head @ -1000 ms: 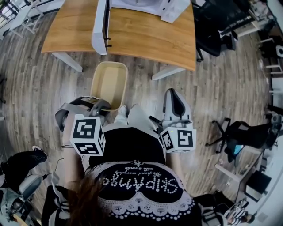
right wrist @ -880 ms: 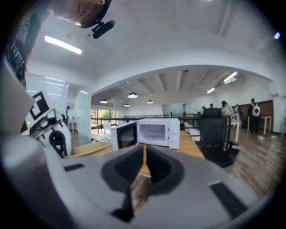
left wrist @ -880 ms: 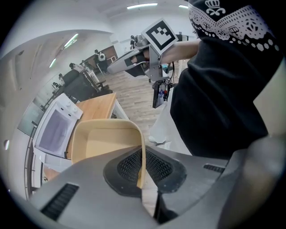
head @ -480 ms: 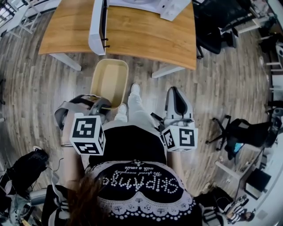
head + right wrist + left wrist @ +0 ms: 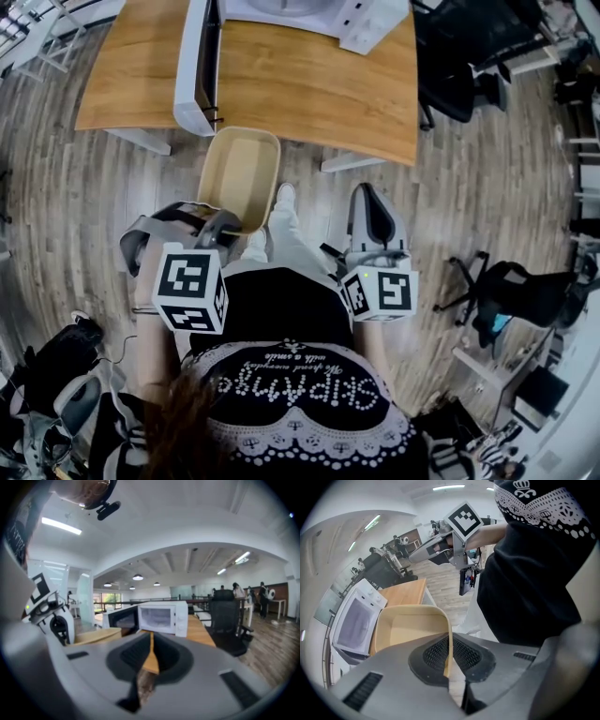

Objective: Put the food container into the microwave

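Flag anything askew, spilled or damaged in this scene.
Nothing stands out. The empty beige plastic food container is held by one rim in the left gripper, which is clamped shut on it, and nothing has spilled. The white microwave on the wooden table has its door open, as loading needs.

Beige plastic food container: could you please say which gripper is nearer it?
Left. The left gripper is shut on the rim of the beige plastic food container; the right gripper is apart, off to its right.

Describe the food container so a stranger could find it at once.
Find the wooden table with the white microwave. Just before its near edge, the left tool grips the container by its rim. It is the only cream, empty, rounded tub.
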Available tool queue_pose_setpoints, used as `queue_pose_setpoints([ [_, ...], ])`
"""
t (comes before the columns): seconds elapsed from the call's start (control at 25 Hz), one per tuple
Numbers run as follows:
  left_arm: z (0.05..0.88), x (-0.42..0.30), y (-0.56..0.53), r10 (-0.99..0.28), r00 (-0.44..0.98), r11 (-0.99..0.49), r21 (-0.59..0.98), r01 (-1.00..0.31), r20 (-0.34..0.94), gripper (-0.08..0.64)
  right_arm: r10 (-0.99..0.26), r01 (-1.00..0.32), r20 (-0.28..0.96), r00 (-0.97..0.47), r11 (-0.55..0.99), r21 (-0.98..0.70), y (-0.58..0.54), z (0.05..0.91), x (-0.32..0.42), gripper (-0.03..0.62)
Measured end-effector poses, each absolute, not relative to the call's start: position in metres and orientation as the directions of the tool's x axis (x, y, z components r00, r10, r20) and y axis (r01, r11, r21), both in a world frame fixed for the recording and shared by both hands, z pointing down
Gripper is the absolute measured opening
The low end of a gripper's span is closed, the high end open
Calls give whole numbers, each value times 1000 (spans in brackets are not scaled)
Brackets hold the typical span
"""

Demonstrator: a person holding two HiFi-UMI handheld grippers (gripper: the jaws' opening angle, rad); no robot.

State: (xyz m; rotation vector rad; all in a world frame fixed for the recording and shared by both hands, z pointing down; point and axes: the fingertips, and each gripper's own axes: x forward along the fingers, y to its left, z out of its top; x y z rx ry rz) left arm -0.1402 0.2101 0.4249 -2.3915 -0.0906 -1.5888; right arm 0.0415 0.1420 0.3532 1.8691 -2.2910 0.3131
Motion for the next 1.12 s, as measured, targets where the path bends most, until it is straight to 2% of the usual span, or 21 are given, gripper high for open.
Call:
queue_pose_setpoints([
  [0.6,425,-75,105,-126,406,-970,-199,141,905,37,-924,-959,254,-284,278,-60,21,352,87,43],
  [1.12,427,-38,57,-171,376,-975,-210,65,911,37,-906,-935,234,-353,346,-71,-37,356,123,43],
])
